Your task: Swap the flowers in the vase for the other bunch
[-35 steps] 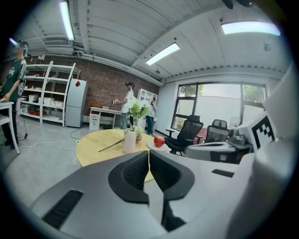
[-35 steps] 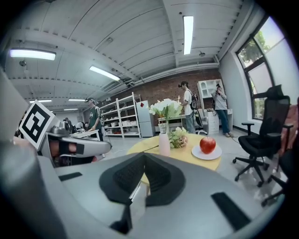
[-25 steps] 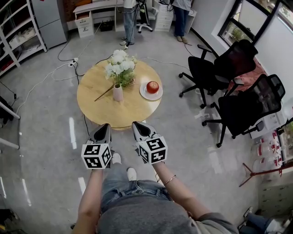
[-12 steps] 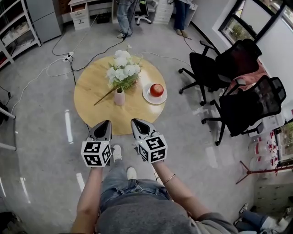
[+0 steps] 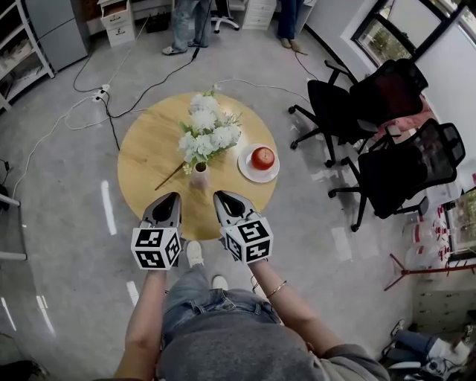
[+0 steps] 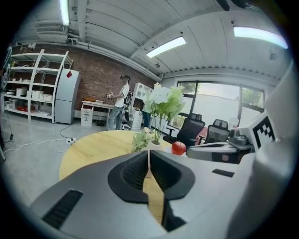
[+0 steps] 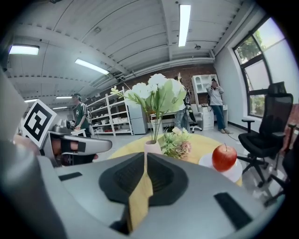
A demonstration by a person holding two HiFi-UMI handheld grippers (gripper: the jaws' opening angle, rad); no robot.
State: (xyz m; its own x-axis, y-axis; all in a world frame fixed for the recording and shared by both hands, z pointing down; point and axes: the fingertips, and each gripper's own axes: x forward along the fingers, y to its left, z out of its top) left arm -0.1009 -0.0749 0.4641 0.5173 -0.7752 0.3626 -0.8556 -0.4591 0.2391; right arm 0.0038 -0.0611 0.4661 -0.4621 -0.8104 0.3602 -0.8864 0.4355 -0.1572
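Note:
A small pale vase [image 5: 199, 176] with tall white flowers [image 5: 209, 132] stands on the round wooden table [image 5: 149, 149]. The other bunch lies beside it, its stem [image 5: 170, 177] pointing to the front left; its greenish-pink head [image 7: 180, 141] shows in the right gripper view. My left gripper [image 5: 170, 197] and right gripper [image 5: 220, 196] hover side by side over the table's near edge, short of the vase, both shut and empty. The vase [image 6: 151, 145] stands straight ahead of the left gripper [image 6: 148, 155]. It also stands just beyond the right gripper [image 7: 145, 156], as the vase [image 7: 152, 148].
A red apple [image 5: 262, 157] sits on a white plate [image 5: 251, 173] right of the vase. Black office chairs [image 5: 355, 104] [image 5: 407, 170] stand to the right. Cables [image 5: 111, 111] run over the floor beyond the table. People [image 5: 186, 22] stand at the far wall, shelves [image 5: 18, 37] at the left.
The table, the vase and the apple have come nearer and lower in the head view as both grippers moved toward them. Both grippers stayed shut.

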